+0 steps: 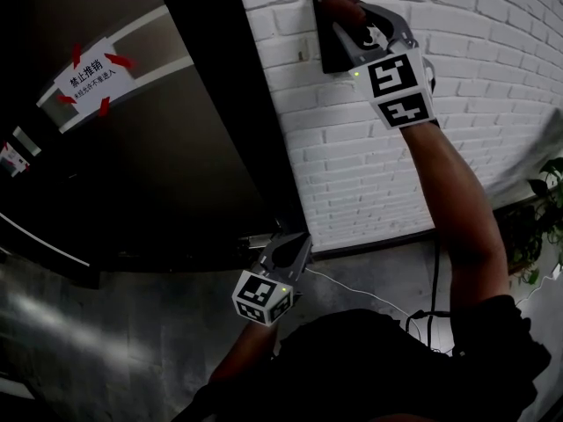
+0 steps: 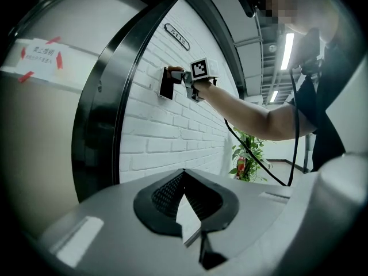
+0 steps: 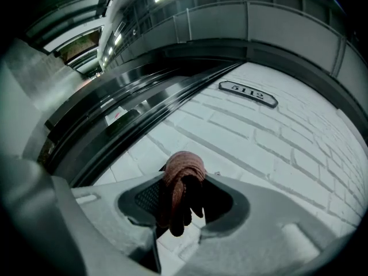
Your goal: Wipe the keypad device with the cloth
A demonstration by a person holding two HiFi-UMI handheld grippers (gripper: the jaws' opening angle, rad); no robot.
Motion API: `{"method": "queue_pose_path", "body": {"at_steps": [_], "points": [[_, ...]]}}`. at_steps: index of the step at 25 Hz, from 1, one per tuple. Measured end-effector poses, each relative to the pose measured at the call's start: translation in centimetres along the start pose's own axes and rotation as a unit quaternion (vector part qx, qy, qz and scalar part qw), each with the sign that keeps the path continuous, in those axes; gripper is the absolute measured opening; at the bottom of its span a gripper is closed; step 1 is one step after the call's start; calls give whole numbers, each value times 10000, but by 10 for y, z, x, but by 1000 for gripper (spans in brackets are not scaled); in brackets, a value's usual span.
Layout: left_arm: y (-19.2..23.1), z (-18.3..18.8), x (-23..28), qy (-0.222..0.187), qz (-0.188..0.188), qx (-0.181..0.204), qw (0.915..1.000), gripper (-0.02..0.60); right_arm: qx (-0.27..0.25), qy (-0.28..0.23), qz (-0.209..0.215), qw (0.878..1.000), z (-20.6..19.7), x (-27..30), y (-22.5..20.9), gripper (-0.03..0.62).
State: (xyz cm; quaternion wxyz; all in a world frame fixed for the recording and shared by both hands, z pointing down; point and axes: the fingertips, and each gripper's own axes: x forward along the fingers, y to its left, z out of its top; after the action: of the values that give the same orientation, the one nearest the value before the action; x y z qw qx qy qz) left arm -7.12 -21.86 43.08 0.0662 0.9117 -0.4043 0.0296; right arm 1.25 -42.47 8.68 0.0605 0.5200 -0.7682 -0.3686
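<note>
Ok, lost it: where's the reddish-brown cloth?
The reddish-brown cloth is clamped in the right gripper, at the black keypad device on the white brick wall, top of head view.

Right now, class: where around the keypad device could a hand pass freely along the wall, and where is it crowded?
Free: bare white brick below the keypad device, between the door frame and the forearm, and far right of the right tongs. Crowded: the device itself, where those tongs hold the cloth.
</note>
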Motion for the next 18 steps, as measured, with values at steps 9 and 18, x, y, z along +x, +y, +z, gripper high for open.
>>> {"method": "queue_pose_path", "body": {"at_steps": [9,18], "points": [[-4,0,4,27,-93,39,9999,16,-51,133,-117,9998,-10,-7,-16,144],[-3,2,3,29,-88,31,10000,17,-54,263,-237,9994,-21,-11,-28,144]]}}
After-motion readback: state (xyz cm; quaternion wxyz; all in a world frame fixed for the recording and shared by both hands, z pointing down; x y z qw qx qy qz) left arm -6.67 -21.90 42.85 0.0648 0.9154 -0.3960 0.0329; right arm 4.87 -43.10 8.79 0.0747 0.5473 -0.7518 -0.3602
